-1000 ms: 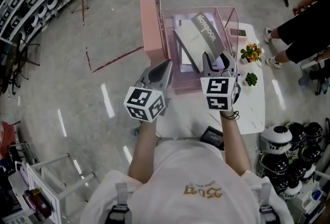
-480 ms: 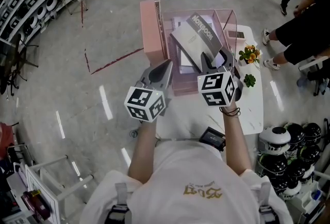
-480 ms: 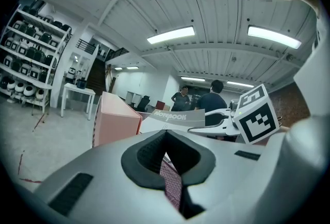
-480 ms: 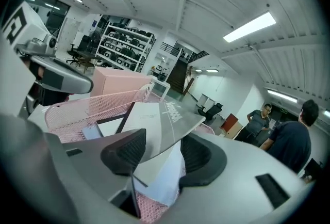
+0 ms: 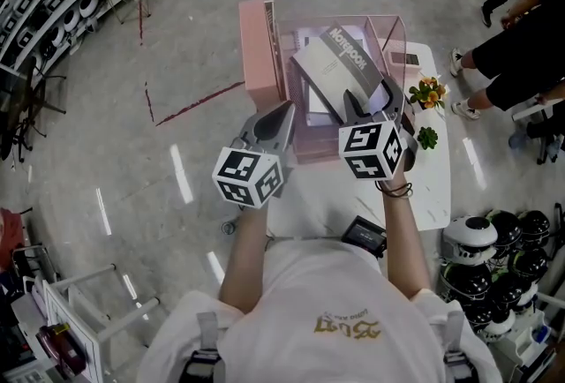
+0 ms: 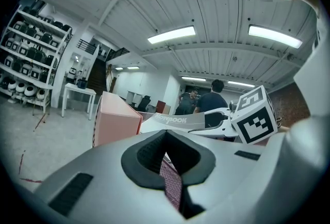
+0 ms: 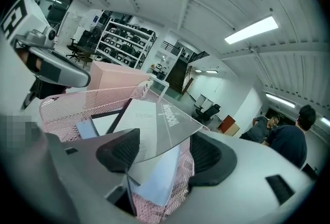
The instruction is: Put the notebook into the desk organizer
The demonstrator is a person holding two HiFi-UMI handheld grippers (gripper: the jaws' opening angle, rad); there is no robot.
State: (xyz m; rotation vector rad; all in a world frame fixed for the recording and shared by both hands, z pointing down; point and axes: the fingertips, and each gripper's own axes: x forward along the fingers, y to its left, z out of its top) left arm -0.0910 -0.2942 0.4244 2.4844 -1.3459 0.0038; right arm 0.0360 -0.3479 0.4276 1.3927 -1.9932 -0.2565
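Note:
The grey notebook [image 5: 340, 63] leans tilted over the pink mesh desk organizer [image 5: 305, 147], its lower corner between the jaws of my right gripper [image 5: 371, 101]. In the right gripper view the notebook [image 7: 160, 120] lies across the gap of the right gripper [image 7: 162, 153]. The jaws are opening, and a space shows beside the right pad [image 7: 206, 158]. White papers lie in the organizer [image 7: 67, 107] under it. My left gripper [image 5: 281, 116] hovers at the organizer's near left corner, shut and holding nothing. The left gripper view shows the notebook [image 6: 178, 121] past the left gripper [image 6: 167, 153].
A tall pink box [image 5: 260, 50] stands against the organizer's left side. The white table [image 5: 433, 187] carries two small plants [image 5: 428, 92] and a black device [image 5: 364, 234] near its front edge. Helmets [image 5: 494, 258] sit at the lower right, and people [image 5: 521, 46] stand to the right.
My right gripper's jaws have spread wider around the notebook's corner, and the gripper has shifted slightly left. The notebook has moved a little left with it. The left gripper has stayed put.

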